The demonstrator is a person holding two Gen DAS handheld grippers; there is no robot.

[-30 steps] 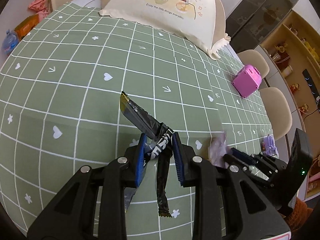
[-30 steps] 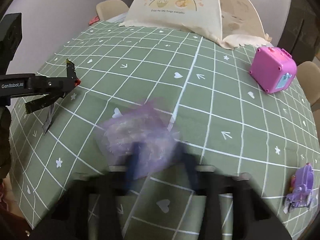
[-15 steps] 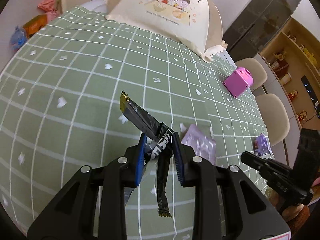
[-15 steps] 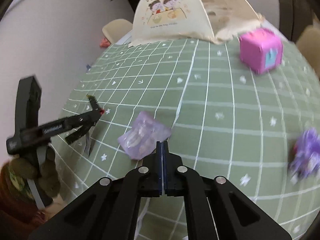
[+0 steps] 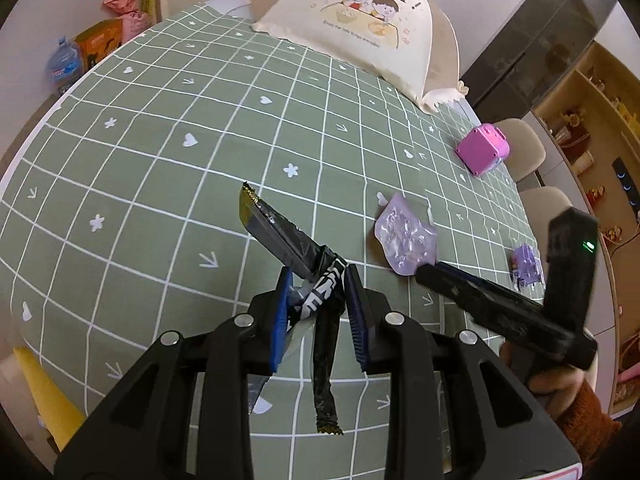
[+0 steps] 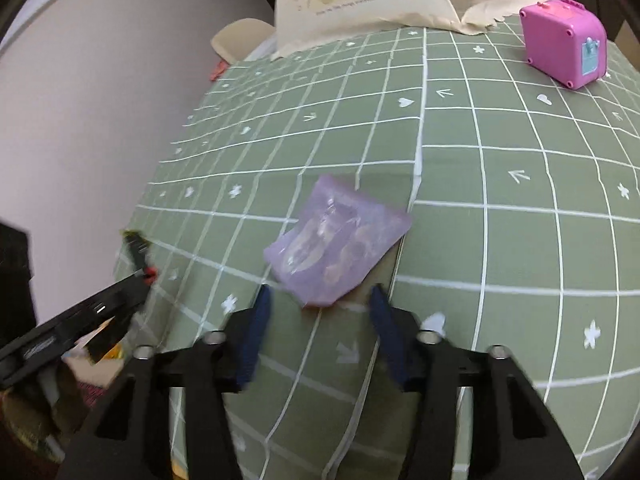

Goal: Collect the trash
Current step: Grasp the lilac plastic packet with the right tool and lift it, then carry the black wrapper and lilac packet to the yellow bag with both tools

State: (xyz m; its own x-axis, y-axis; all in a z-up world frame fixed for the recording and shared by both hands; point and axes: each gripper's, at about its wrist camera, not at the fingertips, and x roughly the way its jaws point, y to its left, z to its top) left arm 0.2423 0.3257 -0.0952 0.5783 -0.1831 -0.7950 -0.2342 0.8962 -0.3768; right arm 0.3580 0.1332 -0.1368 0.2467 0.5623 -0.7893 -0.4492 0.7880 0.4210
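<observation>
Clamped between the blue pads of the left gripper point(image 5: 316, 300) is a bundle of dark snack wrappers point(image 5: 288, 244), held above the green checked tablecloth point(image 5: 160, 152). One silvery-black wrapper with a gold serrated end is seen jutting up and away from the pads, while a thin black strip hangs down between the fingers (its lower end is crimped). From the right wrist view the same gripper point(image 6: 140, 276) is seen at the left edge, blurred, with the wrapper tip poking past its nose.

The jaws of the right gripper point(image 6: 320, 312) are opening, and nothing is pressed by their blue pads. A crumpled purple translucent packet point(image 6: 340, 240) is lying flat on the cloth just ahead of the fingertips, its near corner reaching roughly level with them without being gripped. In the left wrist view the packet point(image 5: 404, 236) is seen beside a white seam in the cloth, with the right gripper point(image 5: 424, 272) pointed at its near edge and a hand in an orange-brown sleeve point(image 5: 580, 412) behind it.

Farther off, a pink toy case point(image 6: 564, 40) is standing near the table's far right edge, a cream food-cover tent point(image 5: 360, 28) with cartoon children is set at the far end, and a small purple toy point(image 5: 526, 266) is resting near the right rim.
</observation>
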